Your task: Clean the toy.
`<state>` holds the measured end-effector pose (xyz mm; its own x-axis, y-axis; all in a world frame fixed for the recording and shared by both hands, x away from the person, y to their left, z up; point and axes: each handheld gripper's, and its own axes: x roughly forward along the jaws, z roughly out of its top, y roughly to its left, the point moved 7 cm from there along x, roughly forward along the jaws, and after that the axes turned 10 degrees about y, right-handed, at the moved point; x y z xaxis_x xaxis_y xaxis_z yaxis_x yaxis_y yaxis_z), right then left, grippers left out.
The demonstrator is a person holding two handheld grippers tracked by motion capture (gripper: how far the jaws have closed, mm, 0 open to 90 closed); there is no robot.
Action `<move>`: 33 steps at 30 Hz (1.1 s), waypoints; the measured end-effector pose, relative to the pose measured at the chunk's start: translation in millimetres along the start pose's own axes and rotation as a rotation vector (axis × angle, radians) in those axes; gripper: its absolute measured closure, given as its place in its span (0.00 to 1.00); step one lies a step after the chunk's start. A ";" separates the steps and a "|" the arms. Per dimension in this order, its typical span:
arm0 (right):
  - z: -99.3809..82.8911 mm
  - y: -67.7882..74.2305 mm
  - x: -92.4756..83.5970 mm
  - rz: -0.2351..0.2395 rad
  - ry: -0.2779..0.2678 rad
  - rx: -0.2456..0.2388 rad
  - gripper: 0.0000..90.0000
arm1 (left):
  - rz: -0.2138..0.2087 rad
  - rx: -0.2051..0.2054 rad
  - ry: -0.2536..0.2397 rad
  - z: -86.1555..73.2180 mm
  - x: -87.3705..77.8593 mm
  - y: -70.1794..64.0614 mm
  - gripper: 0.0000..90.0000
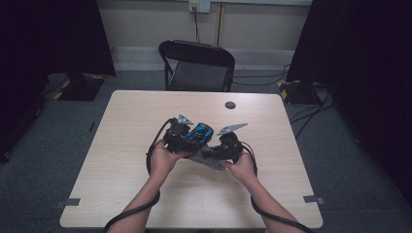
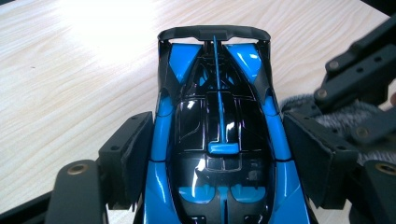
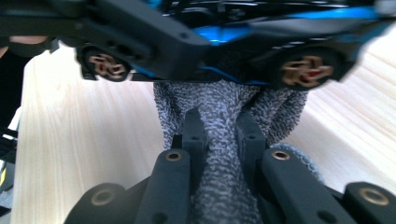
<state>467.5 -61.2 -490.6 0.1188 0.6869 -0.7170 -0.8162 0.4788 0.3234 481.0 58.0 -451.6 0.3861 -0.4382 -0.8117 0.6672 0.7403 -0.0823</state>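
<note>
Toy car (image 2: 219, 140) in left claw (image 2: 219, 154), cloth (image 3: 224, 140) seemingly pinched

I'm working in a recording lab: black curtains (image 1: 53, 34), grey carpet (image 1: 350, 160), taped stands, one desk (image 1: 141, 111), a folding chair (image 1: 197, 65).

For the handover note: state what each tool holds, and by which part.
Left tool clamps the blue toy car by its sides, mid-body. Right tool pinches the grey cloth by a bunched fold.
</note>
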 end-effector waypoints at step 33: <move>-18.5 -7.1 2.2 -0.008 0.052 0.014 0.87 | 0.012 0.000 -0.028 8.0 -6.0 -0.2 0.30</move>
<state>463.1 -73.2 -505.9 0.0958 0.6540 -0.7504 -0.8072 0.4922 0.3260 483.6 56.5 -442.1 0.4118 -0.4436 -0.7960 0.6622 0.7458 -0.0731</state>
